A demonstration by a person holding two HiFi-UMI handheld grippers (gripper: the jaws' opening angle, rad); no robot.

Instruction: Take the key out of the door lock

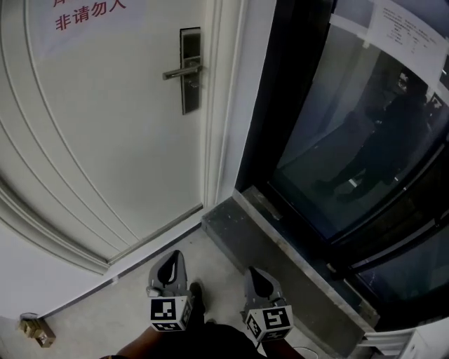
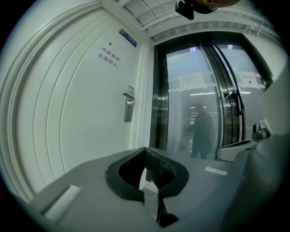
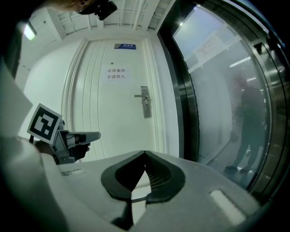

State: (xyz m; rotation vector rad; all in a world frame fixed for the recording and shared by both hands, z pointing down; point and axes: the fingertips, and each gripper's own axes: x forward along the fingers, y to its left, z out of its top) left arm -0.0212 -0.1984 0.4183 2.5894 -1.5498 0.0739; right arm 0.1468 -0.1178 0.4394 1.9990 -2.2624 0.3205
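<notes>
The white door (image 1: 105,140) carries a dark lock plate (image 1: 190,70) with a silver lever handle (image 1: 181,71); the same lock plate (image 2: 129,104) (image 3: 144,102) is far off in both gripper views. A key is too small to make out at the plate. My left gripper (image 1: 175,256) (image 2: 145,149) and right gripper (image 1: 254,272) (image 3: 145,153) hang low near my body, well short of the door. Both point toward it, jaws shut with nothing between them. The left gripper's marker cube (image 3: 44,123) shows at the left of the right gripper view.
A dark-framed glass wall (image 1: 351,126) stands right of the door, with a person (image 2: 202,133) dimly behind it. A grey stone sill (image 1: 280,245) runs along its foot. A red-lettered notice (image 1: 88,14) is on the door. A small brown object (image 1: 36,329) lies on the floor at left.
</notes>
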